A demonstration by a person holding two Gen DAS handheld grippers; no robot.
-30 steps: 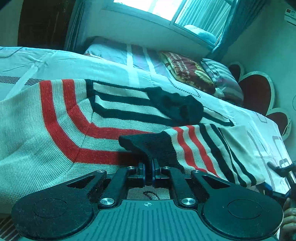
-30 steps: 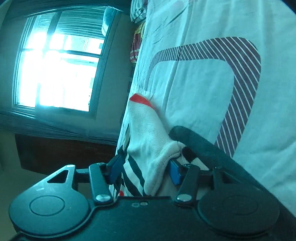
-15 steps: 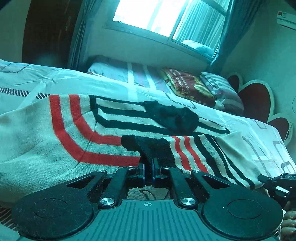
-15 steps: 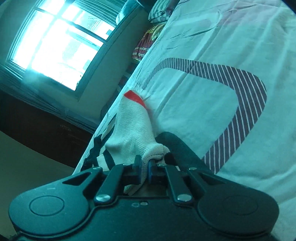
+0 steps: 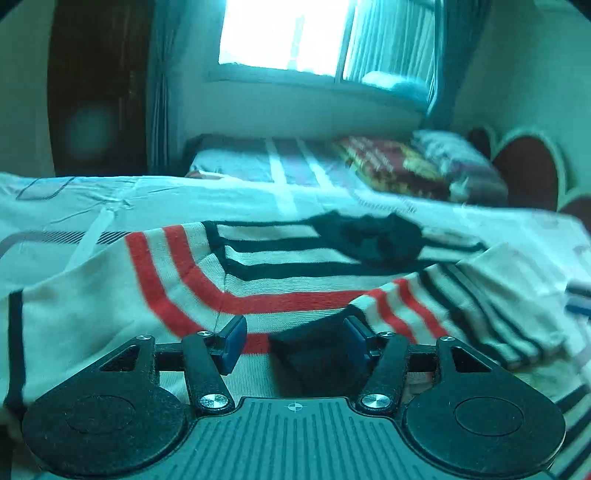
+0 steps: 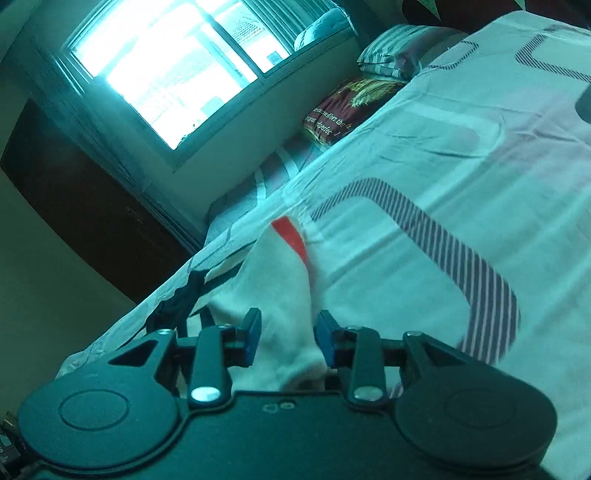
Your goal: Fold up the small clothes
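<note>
A cream knit sweater (image 5: 110, 295) with red and black stripes lies flat on the bed. Its sleeve (image 5: 461, 306), with a black cuff (image 5: 317, 347), is folded across the body. My left gripper (image 5: 293, 338) is open just above the sweater, and the black cuff lies loose between its blue pads. My right gripper (image 6: 286, 336) is open, with a white part of the sweater (image 6: 284, 295) lying between its fingers. A red stripe (image 6: 291, 234) shows further up that part.
The sweater lies on a white bedsheet (image 6: 443, 155) with grey striped shapes. Pillows (image 5: 406, 166) lie at the head of the bed under a bright window (image 5: 288, 33). A red heart-shaped headboard (image 5: 528, 173) stands at the right. A dark wardrobe (image 5: 96, 92) is at the left.
Both grippers have opened and let go of the sweater: the left released the black cuff, the right released the white edge. The sleeve now rests folded on the body.
</note>
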